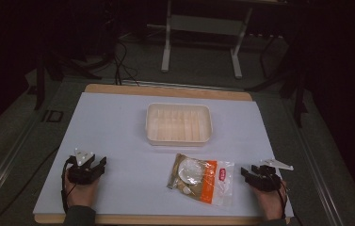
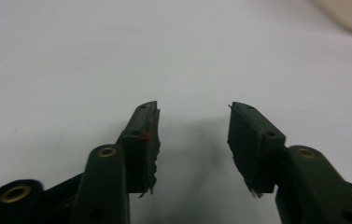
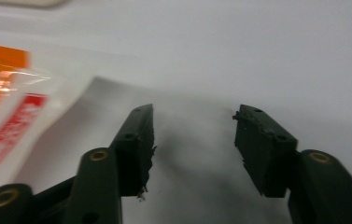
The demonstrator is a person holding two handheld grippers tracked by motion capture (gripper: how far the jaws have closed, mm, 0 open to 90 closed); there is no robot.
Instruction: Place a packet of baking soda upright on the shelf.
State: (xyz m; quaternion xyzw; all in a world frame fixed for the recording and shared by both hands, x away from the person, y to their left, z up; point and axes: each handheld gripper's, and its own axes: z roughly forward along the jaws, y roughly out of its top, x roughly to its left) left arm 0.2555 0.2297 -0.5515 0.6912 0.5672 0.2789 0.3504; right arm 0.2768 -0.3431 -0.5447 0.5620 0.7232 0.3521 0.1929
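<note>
White covering lies over the table (image 1: 118,122) in a dark room. Nothing seems begun: the cream tray (image 1: 179,123) is empty, and the clear-and-orange snack bag (image 1: 202,178) lies flat just before it. The left gripper (image 1: 86,165) and right gripper (image 1: 255,174) rest with jaws spread, holding nothing.

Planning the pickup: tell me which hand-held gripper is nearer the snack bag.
The right hand-held gripper, just beside the snack bag; the left hand-held gripper sits across the mat.
</note>
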